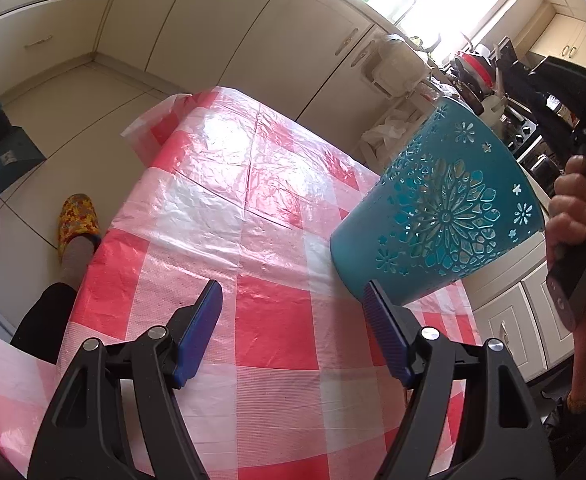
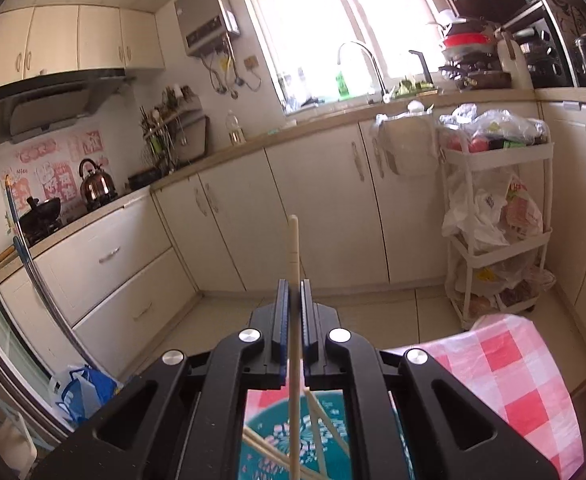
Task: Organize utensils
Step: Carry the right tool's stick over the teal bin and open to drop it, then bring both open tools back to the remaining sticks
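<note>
Kitchen, checked worktop (image 1: 269, 320). Right hand-held gripper (image 2: 295, 300) pinching chopstick (image 2: 294, 248) above teal holder (image 1: 437, 208) at six o'clock; left hand-held gripper (image 1: 293, 300) spread, empty. Next: lowering, releasing inside.

Daylight floods in through the window (image 2: 317, 20), which is blown out to white in both views. Glare sheens the plastic tablecloth (image 1: 229, 152). Fisheye bending curves the cabinets (image 2: 221, 216), and dark vignetting fills the corners. Focus is fairly sharp; shadows are soft.

Left gripper (image 1: 291, 300) open (empty) beside teal holder (image 1: 437, 208).
</note>
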A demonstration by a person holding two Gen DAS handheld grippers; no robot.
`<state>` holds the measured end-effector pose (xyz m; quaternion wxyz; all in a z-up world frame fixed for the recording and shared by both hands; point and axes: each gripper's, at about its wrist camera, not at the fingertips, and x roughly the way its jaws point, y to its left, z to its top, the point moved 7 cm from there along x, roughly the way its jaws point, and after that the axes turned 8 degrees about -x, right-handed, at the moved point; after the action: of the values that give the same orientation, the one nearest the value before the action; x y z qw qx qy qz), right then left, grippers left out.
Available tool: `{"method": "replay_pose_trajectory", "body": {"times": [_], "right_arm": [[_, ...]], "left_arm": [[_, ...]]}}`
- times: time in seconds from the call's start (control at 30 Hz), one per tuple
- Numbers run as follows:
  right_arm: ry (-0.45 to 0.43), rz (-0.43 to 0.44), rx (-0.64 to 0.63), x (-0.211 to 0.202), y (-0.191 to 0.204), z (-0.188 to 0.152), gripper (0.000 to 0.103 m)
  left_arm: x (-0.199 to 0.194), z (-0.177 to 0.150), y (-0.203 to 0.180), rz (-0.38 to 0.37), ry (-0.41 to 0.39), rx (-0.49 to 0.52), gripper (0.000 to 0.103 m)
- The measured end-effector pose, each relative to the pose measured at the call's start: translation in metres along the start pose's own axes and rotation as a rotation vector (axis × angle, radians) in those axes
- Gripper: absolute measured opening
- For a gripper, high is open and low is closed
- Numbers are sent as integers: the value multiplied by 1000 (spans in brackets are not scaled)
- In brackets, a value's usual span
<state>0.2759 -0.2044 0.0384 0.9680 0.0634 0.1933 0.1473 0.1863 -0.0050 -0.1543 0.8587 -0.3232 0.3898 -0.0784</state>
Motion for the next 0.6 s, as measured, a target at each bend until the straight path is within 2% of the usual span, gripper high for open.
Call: {"method": "replay_pose_trajectory", "body": {"times": [0.13,0.2,0.27,0.4,0.5,0.6], "right_arm": [[59,-3,-23,3,-1,-10,7],[70,4,-31,-2,0,-13,10],[63,10,-30,-17,-2,-16,21],[39,8,-19,-60,-11,-32,29],[88,-25,4,-97,-27,-80,31],[231,-48,25,-109,-37,-147,29]], "left_arm": [[0,0,1,3,-1,-2,69],[0,0,2,8,-1,-3,69],[0,0,2,13,-1,-4,69],[0,1,3,18,-3,-7,70],[0,1,3,21,-3,-7,70],[1,1,2,27,-1,-2,71]]}}
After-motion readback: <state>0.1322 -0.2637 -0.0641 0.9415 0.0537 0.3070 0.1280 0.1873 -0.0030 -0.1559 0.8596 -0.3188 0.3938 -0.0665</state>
